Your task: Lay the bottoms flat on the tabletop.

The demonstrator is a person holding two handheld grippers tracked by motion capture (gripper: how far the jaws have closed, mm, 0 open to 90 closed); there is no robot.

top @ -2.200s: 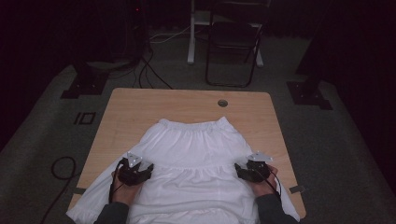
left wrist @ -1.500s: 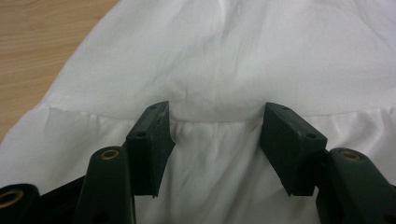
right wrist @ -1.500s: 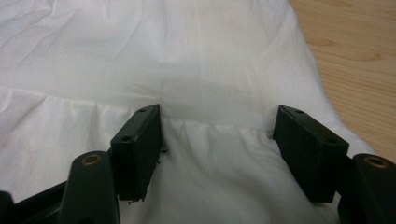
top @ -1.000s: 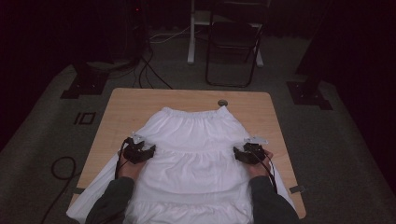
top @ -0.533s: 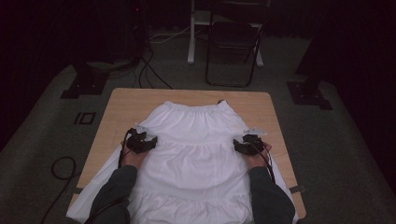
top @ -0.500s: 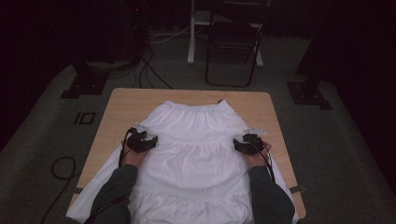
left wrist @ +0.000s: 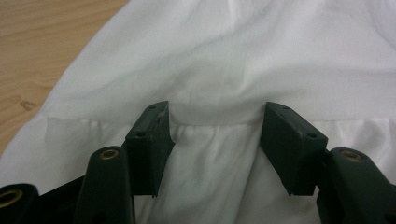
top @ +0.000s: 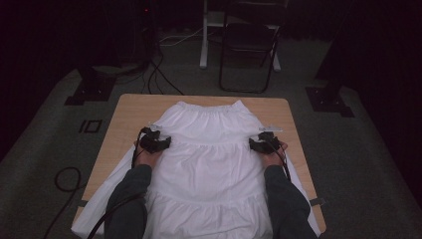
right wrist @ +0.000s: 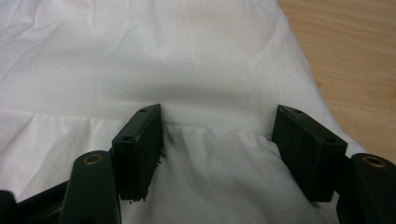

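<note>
Pushed farther up the tabletop now, both claws, left and right, wide open, pressing on skirt. Flat under each claw; looks like smoothing.

Both my forearms reach forward, sleeves dark. My left gripper lies low at the left with jaws spread wide. My right gripper mirrors it at the right, jaws equally wide.
</note>
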